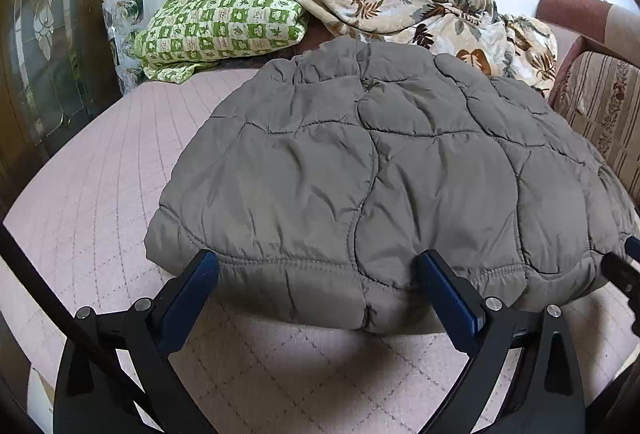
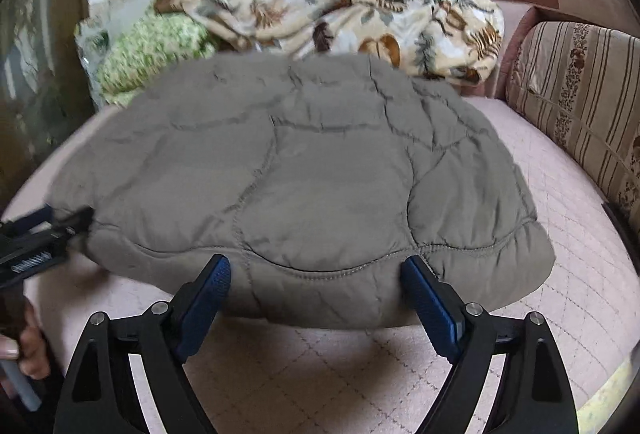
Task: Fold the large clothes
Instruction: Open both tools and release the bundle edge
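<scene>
A grey quilted jacket (image 1: 380, 173) lies spread flat on a pink quilted bed cover (image 1: 100, 173), its hem toward me. My left gripper (image 1: 318, 260) is open wide at the left part of that hem, and the blue pads (image 1: 444, 286) straddle the padded edge without pinching it. My right gripper (image 2: 316, 264) is open just as wide at the right part of the jacket (image 2: 300, 173) hem, fabric lying between its fingers. Each gripper shows at the edge of the other's view: the right gripper (image 1: 624, 266) and the left gripper (image 2: 60, 222), with a hand (image 2: 28, 350) on its handle.
Behind the jacket lie a green checked pillow (image 1: 216, 25) and a crumpled floral blanket (image 1: 420, 13) against the tiled wall. A striped sofa arm (image 2: 580, 93) borders the bed on the right, a glazed wooden door (image 1: 44, 33) on the left. Pink cover (image 2: 580, 234) shows right of the jacket.
</scene>
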### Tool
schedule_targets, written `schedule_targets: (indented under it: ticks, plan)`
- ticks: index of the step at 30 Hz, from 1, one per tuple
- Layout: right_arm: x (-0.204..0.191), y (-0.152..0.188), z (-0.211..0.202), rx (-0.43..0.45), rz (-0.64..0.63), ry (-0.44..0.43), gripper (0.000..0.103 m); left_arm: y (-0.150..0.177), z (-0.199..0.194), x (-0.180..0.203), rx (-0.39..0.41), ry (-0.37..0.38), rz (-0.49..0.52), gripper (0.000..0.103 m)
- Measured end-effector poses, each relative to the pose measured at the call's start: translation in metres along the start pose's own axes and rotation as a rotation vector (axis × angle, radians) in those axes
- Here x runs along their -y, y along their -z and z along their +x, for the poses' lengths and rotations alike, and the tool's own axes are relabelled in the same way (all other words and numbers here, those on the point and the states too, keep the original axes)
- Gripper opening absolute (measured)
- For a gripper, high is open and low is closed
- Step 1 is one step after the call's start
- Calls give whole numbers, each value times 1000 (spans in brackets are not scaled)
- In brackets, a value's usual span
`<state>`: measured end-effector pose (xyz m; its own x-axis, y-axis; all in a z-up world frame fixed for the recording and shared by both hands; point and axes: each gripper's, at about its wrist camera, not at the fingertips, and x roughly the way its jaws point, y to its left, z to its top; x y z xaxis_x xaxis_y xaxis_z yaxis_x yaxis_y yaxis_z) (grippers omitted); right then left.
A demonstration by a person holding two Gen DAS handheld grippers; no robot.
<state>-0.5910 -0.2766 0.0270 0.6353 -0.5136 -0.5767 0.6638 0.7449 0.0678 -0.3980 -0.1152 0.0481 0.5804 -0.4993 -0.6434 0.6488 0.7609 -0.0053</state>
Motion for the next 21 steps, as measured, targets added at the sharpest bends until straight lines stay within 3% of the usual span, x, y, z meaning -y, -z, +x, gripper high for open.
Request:
schedule_targets:
  ticks: [9, 13, 15, 21]
  plan:
    - [5, -4, -36, 44, 7, -20, 91, 1, -1, -4, -14, 12, -19, 101]
    - [11, -18, -41, 83, 7, 2, 91, -1, -7, -5, 24, 15, -22, 101]
    - [16, -20, -30, 65, -23, 47, 91, -3, -8, -6, 39, 14, -24, 101]
    - [43, -11, 13, -45, 104, 36, 91, -4, 2, -3, 15, 12, -33, 102]
